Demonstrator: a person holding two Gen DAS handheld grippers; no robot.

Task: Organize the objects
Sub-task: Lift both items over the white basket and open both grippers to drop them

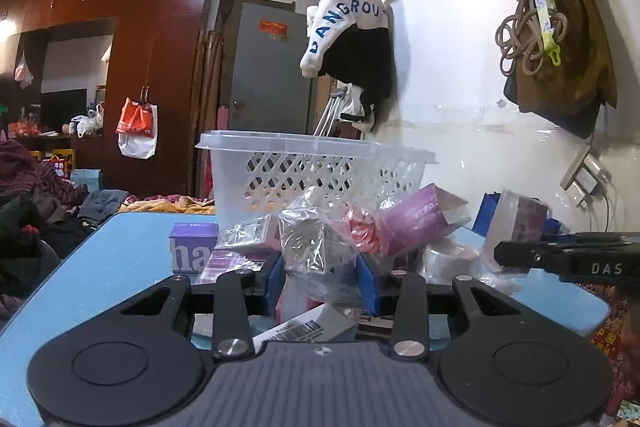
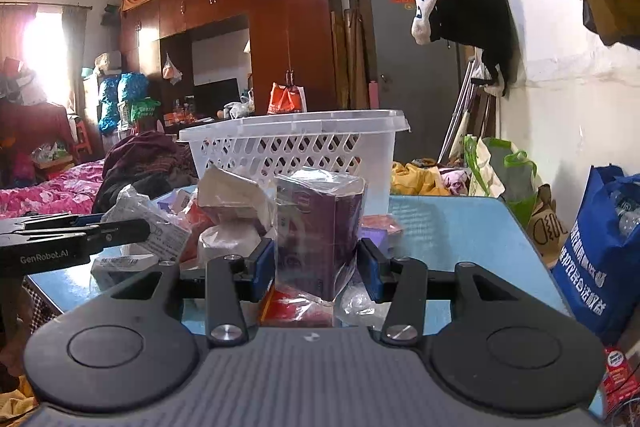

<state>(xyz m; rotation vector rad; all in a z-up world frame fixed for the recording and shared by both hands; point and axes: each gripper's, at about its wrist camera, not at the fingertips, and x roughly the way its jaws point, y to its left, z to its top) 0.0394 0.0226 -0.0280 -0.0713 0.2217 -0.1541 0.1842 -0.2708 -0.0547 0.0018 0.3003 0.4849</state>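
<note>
A clear plastic basket (image 1: 316, 171) stands at the far side of the blue table (image 1: 120, 251); it also shows in the right wrist view (image 2: 292, 143). A pile of wrapped boxes and packets lies in front of it. My left gripper (image 1: 322, 281) is shut on a crinkled clear plastic packet (image 1: 316, 247) in the pile. My right gripper (image 2: 316, 267) is shut on a purple box in clear wrap (image 2: 320, 227), held upright. A purple box (image 1: 192, 251) and a pink carton (image 1: 416, 223) lie nearby.
A blue shopping bag (image 2: 596, 251) stands right of the table. A white packet (image 2: 148, 223) and a tissue roll (image 2: 228, 239) sit in the pile. Bags hang on the wall (image 1: 560, 39). A bed with clothes (image 2: 52, 187) lies to the left.
</note>
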